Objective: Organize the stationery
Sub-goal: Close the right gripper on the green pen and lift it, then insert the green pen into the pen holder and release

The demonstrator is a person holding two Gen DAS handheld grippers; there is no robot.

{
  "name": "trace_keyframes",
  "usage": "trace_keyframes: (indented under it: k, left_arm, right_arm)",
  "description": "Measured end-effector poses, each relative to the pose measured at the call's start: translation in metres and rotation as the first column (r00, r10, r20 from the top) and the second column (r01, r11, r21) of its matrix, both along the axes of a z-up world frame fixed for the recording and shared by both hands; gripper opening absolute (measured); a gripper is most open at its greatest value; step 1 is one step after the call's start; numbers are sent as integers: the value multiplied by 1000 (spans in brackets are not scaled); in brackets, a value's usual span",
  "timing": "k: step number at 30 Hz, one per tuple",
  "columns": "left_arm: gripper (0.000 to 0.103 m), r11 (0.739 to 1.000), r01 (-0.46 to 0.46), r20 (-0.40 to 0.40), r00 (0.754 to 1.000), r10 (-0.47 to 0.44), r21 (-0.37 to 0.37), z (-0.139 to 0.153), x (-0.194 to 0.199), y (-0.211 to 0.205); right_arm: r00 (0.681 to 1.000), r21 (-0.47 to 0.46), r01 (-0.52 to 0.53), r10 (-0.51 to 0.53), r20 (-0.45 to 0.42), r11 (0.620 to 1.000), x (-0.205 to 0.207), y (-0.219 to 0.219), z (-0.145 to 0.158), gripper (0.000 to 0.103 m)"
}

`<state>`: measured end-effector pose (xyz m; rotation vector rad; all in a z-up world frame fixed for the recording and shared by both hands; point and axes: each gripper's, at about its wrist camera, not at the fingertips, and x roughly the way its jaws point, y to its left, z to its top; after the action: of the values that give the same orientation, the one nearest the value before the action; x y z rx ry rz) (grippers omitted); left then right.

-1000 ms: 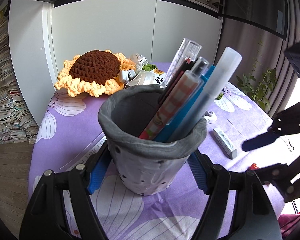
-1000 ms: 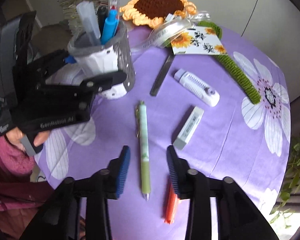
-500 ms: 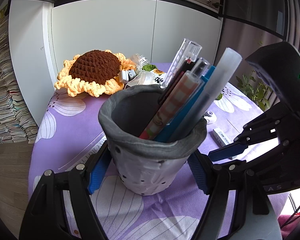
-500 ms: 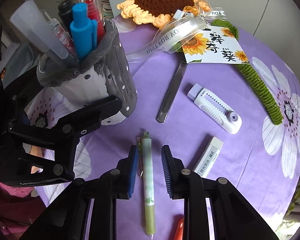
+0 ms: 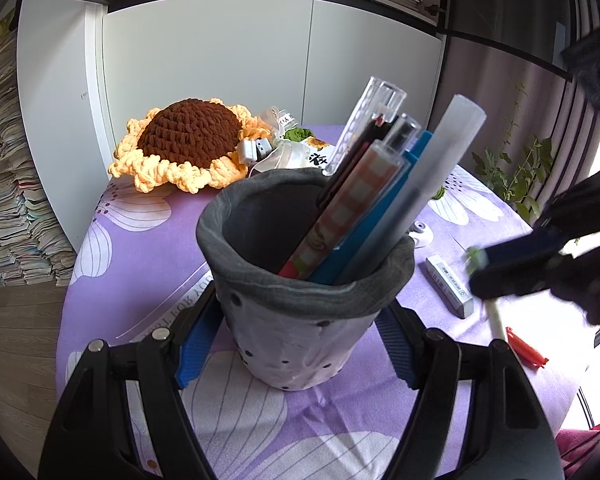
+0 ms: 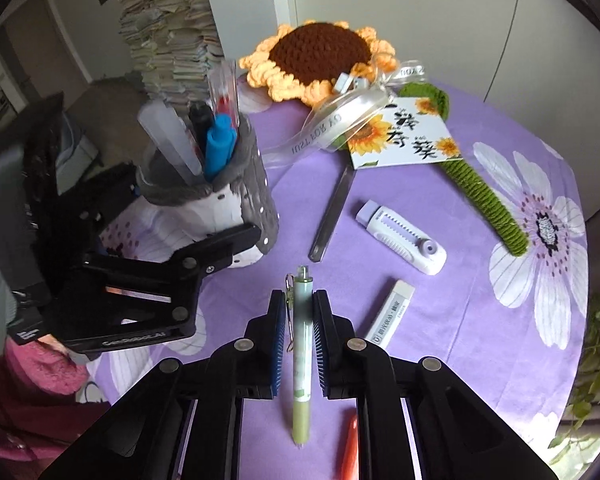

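A grey dotted pen holder (image 5: 300, 312) with several pens stands on the purple cloth. My left gripper (image 5: 296, 344) is shut on it, one pad on each side. The holder also shows at the left of the right wrist view (image 6: 224, 196). My right gripper (image 6: 300, 312) is shut on a green pen (image 6: 302, 344) and holds it lifted above the cloth. In the left wrist view that gripper (image 5: 512, 276) is at the right, with the pen (image 5: 494, 312) blurred in it.
On the cloth lie a white eraser (image 6: 390, 314), a white and lilac correction tape (image 6: 400, 236), a metal ruler (image 6: 332, 216), an orange pen (image 6: 350, 444), a crocheted sunflower (image 6: 320, 56) with green stem and a card (image 6: 404, 140).
My right gripper closed on the green pen and lifted it off the cloth. The left gripper and the pen holder stayed still.
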<state>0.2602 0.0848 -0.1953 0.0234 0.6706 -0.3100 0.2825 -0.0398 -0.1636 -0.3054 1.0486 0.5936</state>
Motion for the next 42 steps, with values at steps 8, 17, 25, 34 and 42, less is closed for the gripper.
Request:
trace_keyframes:
  k: [8,17,25,34,42]
  left_arm:
    - [73,1000,0,-1,1000,0,0,0,0,0]
    - [73,1000,0,0,1000,0,0,0,0,0]
    - [73,1000,1,-3,1000,-1,-2,-1,-1,0]
    - [73,1000,1,-3,1000,-1,-2,-1,0,0]
    - [73,1000,1,-3,1000,-1,-1,-1,0,0]
  right_arm:
    - [988,140,11,-32,148,990,-28,-24,68,11]
    - [945,209,-3,-65,320,978,-33,-25,131,11]
    - [930,335,-97,-35,367,937,-22,1,170,11]
    - [964,202,-85,29,264,976,10,49,106,11]
    - [986,171,-74,47,161,983,22,54,74,11]
